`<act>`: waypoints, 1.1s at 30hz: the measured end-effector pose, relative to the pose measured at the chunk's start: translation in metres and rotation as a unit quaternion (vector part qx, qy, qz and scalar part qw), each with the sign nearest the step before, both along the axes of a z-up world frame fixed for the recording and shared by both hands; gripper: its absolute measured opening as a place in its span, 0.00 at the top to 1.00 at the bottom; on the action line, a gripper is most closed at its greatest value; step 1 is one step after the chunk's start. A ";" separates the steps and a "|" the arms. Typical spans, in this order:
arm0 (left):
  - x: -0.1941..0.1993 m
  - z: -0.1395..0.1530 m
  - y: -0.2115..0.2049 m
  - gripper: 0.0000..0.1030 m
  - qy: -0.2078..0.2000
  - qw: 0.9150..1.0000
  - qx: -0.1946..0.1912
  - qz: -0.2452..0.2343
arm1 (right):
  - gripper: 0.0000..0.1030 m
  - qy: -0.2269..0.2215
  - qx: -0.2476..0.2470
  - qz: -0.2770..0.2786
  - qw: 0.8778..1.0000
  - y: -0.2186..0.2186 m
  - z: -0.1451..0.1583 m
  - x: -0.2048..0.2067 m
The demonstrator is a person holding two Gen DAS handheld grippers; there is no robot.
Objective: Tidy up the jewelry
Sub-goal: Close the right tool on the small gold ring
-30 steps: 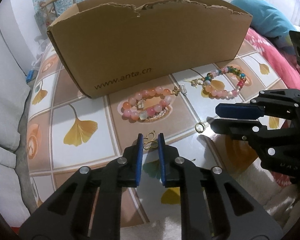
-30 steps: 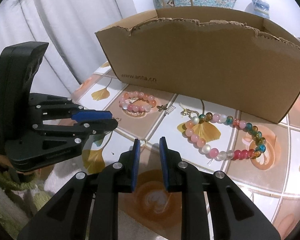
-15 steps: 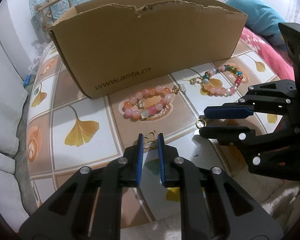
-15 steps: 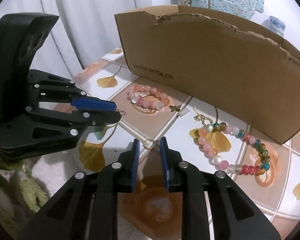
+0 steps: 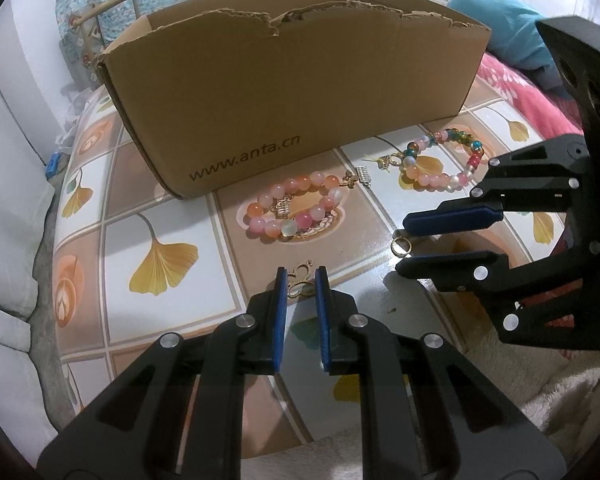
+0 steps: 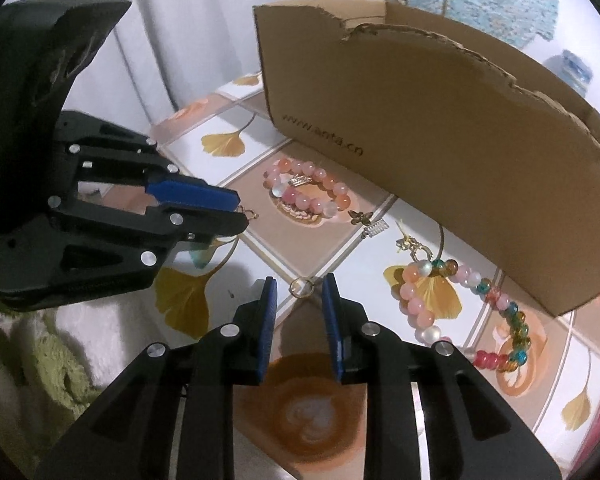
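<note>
Left gripper (image 5: 301, 280), jaws closed on a gold charm (image 5: 300, 278) at the tiled worktop (image 5: 172, 216); right gripper (image 6: 299, 292), jaws slightly apart around a gold ring (image 6: 302, 287) lying on the worktop, not pressing it. Two bead bracelets lie before the cardboard box (image 5: 284, 92)

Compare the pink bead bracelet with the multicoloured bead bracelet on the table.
The pink bead bracelet has only pink, peach and pale beads; the multicoloured bead bracelet adds teal, amber and red beads. The pink bead bracelet lies coiled tight near the printed end of the cardboard box; the multicoloured bead bracelet spreads wider, further along the box. Both lie flat, ungripped.
</note>
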State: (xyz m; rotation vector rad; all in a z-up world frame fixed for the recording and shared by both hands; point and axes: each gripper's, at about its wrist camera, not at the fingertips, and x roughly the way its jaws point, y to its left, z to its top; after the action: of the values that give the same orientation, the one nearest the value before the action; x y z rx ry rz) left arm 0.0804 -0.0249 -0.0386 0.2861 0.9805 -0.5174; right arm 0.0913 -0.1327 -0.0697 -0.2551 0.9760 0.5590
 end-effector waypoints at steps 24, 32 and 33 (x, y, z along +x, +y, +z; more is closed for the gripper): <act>0.000 0.000 0.001 0.87 0.000 1.000 -0.003 -0.004 | 0.91 0.034 0.012 0.004 0.999 -0.002 0.004 0.002; 0.003 0.003 0.001 0.84 0.014 1.000 -0.009 -0.002 | 0.91 0.030 0.024 -0.015 0.999 -0.016 0.009 -0.001; 0.003 0.002 0.001 0.83 0.016 1.000 -0.010 -0.002 | 0.91 0.029 0.026 -0.017 0.999 -0.017 0.009 -0.002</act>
State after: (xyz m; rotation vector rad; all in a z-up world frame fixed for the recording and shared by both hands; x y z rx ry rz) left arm 0.0833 -0.0235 -0.0364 0.2616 1.0050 -0.5362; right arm 0.0893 -0.1500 -0.0604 -0.1767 1.0186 0.5629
